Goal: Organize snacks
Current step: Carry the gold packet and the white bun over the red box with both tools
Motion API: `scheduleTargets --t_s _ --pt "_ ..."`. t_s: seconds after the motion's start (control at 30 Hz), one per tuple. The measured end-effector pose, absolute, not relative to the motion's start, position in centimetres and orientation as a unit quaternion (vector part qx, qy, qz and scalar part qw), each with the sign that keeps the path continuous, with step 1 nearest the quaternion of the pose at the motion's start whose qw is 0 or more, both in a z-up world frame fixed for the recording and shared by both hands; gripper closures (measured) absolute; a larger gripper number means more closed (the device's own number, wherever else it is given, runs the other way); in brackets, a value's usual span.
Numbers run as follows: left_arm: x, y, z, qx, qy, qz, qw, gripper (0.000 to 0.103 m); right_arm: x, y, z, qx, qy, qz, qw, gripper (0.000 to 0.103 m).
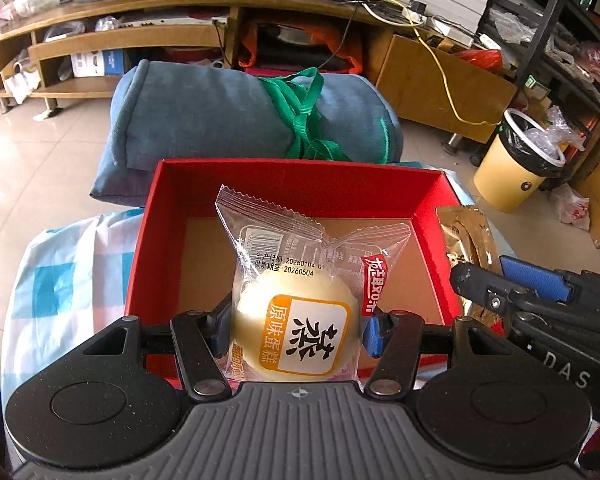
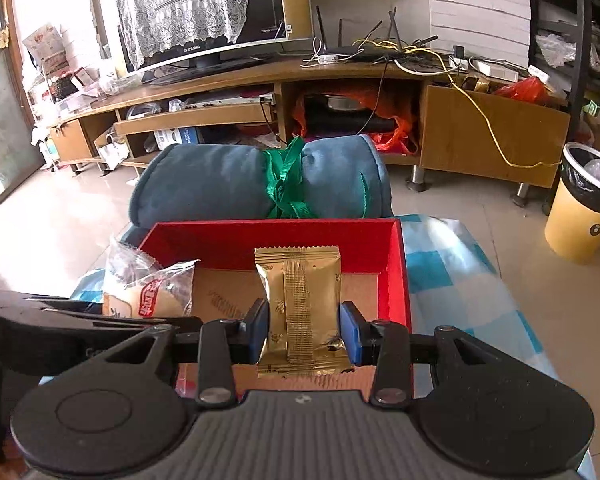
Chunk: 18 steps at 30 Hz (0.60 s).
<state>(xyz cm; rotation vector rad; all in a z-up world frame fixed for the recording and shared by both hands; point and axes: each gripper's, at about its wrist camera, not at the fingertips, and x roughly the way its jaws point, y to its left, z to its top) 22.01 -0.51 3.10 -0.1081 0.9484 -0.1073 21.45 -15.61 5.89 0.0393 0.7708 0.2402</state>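
A rolled blue blanket (image 2: 236,184) lies in front of me, tied round with a green strap (image 2: 286,184). Under it all I see a blue and white checked cloth (image 2: 452,276). Past the blanket stands a long wooden TV stand (image 2: 492,132) with a TV (image 2: 220,12) on top, half under a white lace cover (image 2: 180,4). A yellow trash can (image 2: 580,216) with a black bag sits on the tile floor (image 1: 48,152) to my right.

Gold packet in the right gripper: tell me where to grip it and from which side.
Grip the gold packet across its lower middle, on the two long side edges, as the right gripper does now, coming from the near side above the red box. It is flat and narrow, with crimped ends top and bottom and a seam down its middle, so the smooth flanks probably give the pads the firmest hold.
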Motion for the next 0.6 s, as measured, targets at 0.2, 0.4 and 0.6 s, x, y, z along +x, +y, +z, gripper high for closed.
scheduleTargets --t_s 0.2,0.4,0.6 --pt "23.2 -0.4 2.2 -0.044 0.463 -0.037 0.885 0.037 23.3 -15.2 4.3 0.008 0.390 0.113 0.914 0.069" --pt "24.3 -0.5 1.4 -0.038 0.469 -0.030 0.882 0.037 24.3 -14.4 3.3 -0.005 0.400 0.115 0.909 0.068" --pt "24.9 -0.5 0.1 -0.032 0.485 -0.023 0.874 0.038 25.4 -14.0 1.9 -0.014 0.415 0.116 0.902 0.068"
